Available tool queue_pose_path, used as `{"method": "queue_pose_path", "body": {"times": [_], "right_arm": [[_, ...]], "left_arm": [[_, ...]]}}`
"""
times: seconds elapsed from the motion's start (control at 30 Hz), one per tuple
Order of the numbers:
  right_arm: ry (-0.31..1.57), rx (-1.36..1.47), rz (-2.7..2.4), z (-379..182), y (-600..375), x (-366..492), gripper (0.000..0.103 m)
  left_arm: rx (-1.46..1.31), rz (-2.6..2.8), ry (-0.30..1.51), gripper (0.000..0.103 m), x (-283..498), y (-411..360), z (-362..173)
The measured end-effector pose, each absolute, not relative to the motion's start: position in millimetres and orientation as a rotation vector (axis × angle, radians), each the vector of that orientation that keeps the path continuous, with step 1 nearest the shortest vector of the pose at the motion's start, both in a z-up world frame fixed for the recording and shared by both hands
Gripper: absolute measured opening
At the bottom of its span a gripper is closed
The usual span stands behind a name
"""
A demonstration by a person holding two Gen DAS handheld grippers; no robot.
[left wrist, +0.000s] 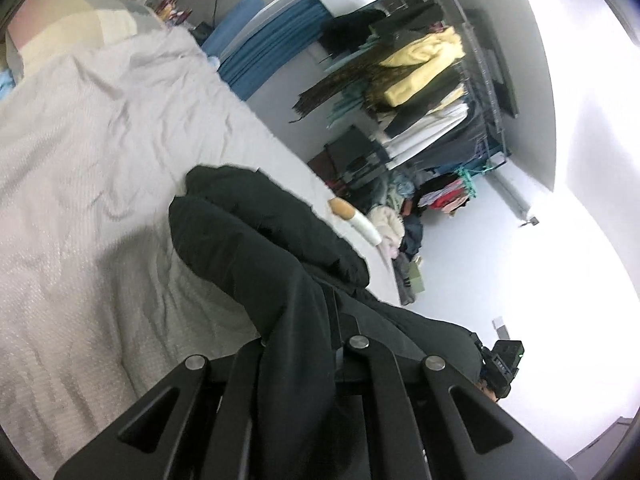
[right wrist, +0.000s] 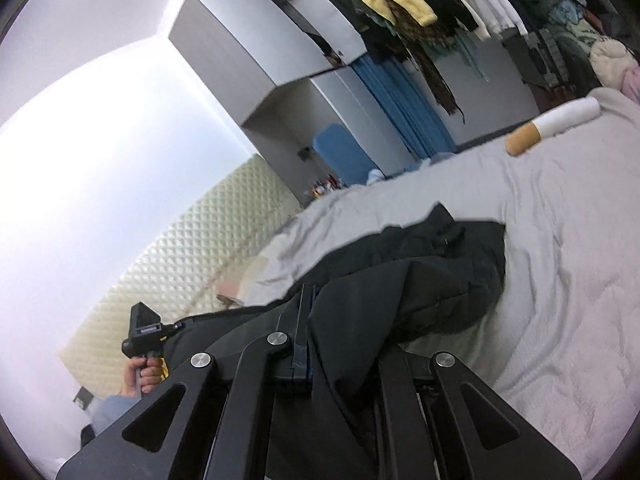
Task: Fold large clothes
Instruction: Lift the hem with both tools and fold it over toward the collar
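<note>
Both claws clamped on bulky black fabric garment (left wrist: 256, 240): left gripper (left wrist: 304, 320), right gripper (right wrist: 308, 304); garment drapes forward onto pale grey bedspread (left wrist: 80, 160).

We look along each wrist's jaws, close and tilted; beyond them both views share the grey quilted bed (left wrist: 120, 128) and crowded clothes rack (right wrist: 460, 4).

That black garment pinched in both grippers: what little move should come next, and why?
Probably raise it a little more and draw the grippers apart. The left gripper and right gripper are both shut on the black garment, but its far end lies bunched on the grey bedcover, so it cannot be folded neatly yet.
</note>
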State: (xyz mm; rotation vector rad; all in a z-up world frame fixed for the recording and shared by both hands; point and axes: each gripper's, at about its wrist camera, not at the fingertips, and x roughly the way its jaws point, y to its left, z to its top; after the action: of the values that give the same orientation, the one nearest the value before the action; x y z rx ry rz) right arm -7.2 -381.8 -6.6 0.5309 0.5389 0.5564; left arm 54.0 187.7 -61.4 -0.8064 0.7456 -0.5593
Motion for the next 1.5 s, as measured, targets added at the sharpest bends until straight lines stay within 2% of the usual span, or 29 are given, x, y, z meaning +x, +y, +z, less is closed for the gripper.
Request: {"method": "queue_pose_path", "body": {"times": [0.37,0.67,0.83,1.2,1.5], "right_arm": [[0.594,0.493,0.585,34,-366,-37,0.005],[0.666,0.518,0.56,25,-364,-58,0.006],[0.658,0.571,0.521,18,-375,-11,0.006],[0.709,0.796,0.357,-20,-420,144,0.006],[0.805,0.899,0.219,-78,-438,230,0.006]], "left_arm": [[-0.752,-0.581,0.769,0.003,14,215,-19],[-0.752,-0.554,0.843,0.004,9,210,-30],[-0.763,-0.532,0.841,0.005,51,200,-27],[-0.731,-0.368,0.92,0.009,215,158,-27],[-0.638,-0.177,1.041,0.01,309,115,-69]]}}
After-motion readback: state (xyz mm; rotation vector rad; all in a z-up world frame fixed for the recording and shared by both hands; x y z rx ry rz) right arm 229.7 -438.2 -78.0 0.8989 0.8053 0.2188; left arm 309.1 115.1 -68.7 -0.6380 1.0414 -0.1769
